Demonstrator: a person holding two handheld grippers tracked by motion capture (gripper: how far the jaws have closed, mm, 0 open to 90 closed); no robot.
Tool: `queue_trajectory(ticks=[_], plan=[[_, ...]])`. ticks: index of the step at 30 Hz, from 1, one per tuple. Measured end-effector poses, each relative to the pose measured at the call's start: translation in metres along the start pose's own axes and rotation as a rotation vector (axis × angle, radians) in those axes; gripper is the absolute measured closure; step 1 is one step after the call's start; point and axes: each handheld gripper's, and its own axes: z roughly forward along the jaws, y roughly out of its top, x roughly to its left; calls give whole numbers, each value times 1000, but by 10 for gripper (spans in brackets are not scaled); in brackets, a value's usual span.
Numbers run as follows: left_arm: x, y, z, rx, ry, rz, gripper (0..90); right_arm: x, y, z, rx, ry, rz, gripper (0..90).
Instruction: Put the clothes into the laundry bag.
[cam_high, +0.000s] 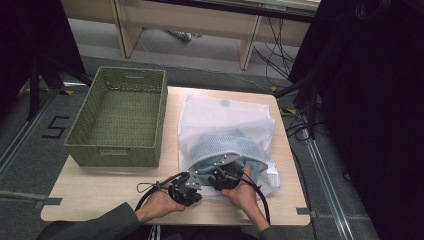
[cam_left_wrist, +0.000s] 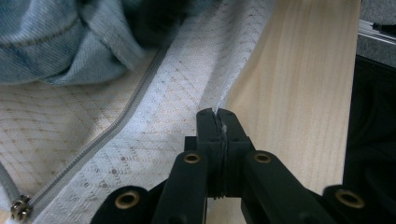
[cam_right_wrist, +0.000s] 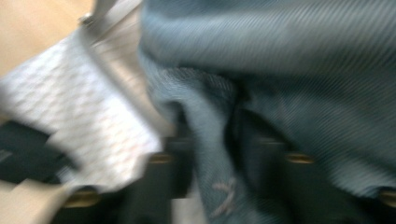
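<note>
A white mesh laundry bag lies on the wooden table with a blue denim garment inside. Its open zippered end faces the person. My left gripper is at the near left corner of that opening. In the left gripper view its jaws are shut on the bag's mesh edge, beside the grey zipper. My right gripper reaches into the opening. In the blurred right gripper view a fold of denim runs down between its close-set jaws and hides the tips.
A green woven basket stands on the table's left half, close to the bag. The table's near edge lies just behind the hands. Dark stands and cables line the floor at the right and far side.
</note>
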Motion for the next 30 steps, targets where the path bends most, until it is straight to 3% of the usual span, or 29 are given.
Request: queue_trajectory(ticks=[1,3,4,7,8,10,12,14,15,16,18,19,20,21,22,23,26,27,29,30], plan=[[1,0,-1,5,6,23,884,-2,4,0,15,-6,-7,821],[1,0,-1,15,2,19,884,-5,10,4,-7,-53,-20,842],[1,1,-2,19,4,42,884,-6,15,6,-11,-66,7,849],[-1,0,-1,18,-3,23,884,-19,27,10,-33,-139,-13,854],[-1,0,-1,15,-5,22,884,-25,31,12,-52,-165,19,854],[0,0,-2,17,-4,34,883,-34,33,15,-74,-192,27,847],[-1,0,-1,19,-7,11,883,-42,31,16,-86,-200,41,815],[0,1,-1,19,-15,21,880,-44,30,14,-83,-152,94,749],[0,1,-1,16,-14,34,878,-45,29,13,-91,-148,83,704],[0,1,-1,16,-14,33,874,-43,29,8,-84,-131,98,642],[1,1,-2,24,-16,26,871,-43,27,-3,-104,-85,53,566],[0,1,-2,25,-19,24,870,-40,26,-10,-133,-66,101,535],[1,1,-2,28,-21,26,869,-41,26,-22,-121,-56,90,516],[1,1,-3,30,-26,24,868,-42,24,-30,-179,-48,70,492],[0,0,-3,32,-28,25,869,-43,24,-46,-151,-11,93,477],[-1,0,-4,38,-30,15,869,-45,22,-56,-198,7,90,474],[-3,-1,-6,52,-41,28,863,-50,10,-86,-227,-5,126,455],[-3,0,-6,54,-44,24,851,-53,4,-92,-234,-33,127,455],[-4,3,-6,29,-32,21,810,-57,-10,-104,-179,-57,154,448],[-4,6,-5,1,-27,33,762,-62,-18,-104,-159,-78,145,442]])
